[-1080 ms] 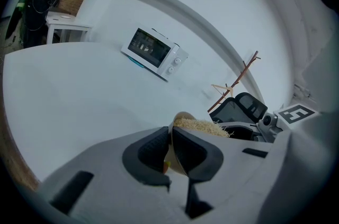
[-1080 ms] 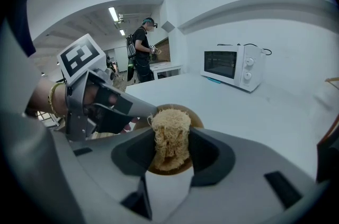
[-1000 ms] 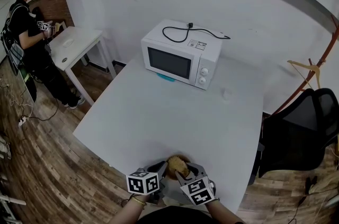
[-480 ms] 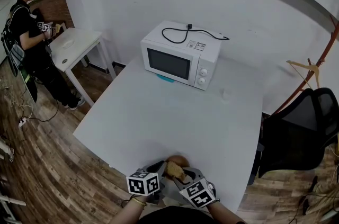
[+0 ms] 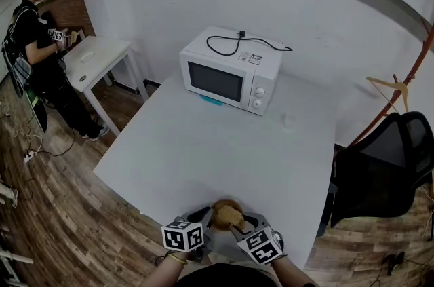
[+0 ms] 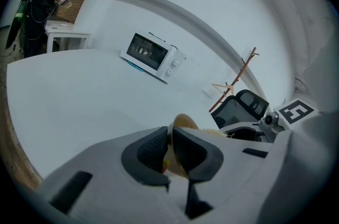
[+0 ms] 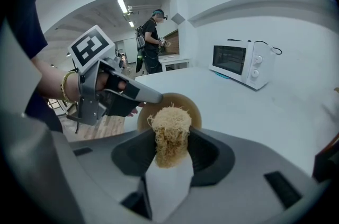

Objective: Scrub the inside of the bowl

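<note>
Tan bowl (image 5: 227,213) is sitting at the near edge of the white table (image 5: 203,143) | my left gripper (image 6: 170,150) is pinching its rim, jaws nearly together | my right gripper (image 7: 170,157) is clamping a fibrous scrubber (image 7: 169,125) over the bowl's opening | microwave (image 5: 230,79) is standing well apart.

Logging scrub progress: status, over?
Left gripper shut on bowl rim. Right gripper shut on scrubber, at bowl's mouth. Nothing in the way.
</note>
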`<action>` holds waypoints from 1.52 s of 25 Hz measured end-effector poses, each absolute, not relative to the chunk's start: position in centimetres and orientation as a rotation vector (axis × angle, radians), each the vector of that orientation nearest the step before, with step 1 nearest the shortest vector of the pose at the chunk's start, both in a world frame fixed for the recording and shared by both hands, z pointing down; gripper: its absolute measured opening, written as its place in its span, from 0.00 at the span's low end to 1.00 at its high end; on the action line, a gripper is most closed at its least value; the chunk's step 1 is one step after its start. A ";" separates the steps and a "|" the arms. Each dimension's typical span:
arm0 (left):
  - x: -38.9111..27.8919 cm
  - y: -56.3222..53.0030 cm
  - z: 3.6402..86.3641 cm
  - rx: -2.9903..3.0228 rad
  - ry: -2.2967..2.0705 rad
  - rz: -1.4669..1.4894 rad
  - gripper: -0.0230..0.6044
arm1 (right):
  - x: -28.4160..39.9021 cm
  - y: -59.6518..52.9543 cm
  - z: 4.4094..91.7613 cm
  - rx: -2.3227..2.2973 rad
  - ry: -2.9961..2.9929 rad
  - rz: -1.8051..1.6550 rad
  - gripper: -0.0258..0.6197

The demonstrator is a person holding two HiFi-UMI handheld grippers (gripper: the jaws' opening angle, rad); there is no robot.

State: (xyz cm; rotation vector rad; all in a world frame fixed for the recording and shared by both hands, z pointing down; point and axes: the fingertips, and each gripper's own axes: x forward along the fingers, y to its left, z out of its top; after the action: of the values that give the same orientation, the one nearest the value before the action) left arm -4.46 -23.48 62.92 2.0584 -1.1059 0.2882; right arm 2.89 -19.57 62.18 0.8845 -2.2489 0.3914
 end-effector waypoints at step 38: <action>-3.8 -23.9 62.0 2.074 -1.126 0.264 0.09 | 0.5 -19.0 61.0 0.812 -2.294 0.353 0.31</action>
State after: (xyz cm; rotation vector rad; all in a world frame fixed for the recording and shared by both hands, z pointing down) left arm -3.76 -23.85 61.97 2.0743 -1.1259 0.2641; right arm 0.50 -18.98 60.98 0.8117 -2.2938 0.3532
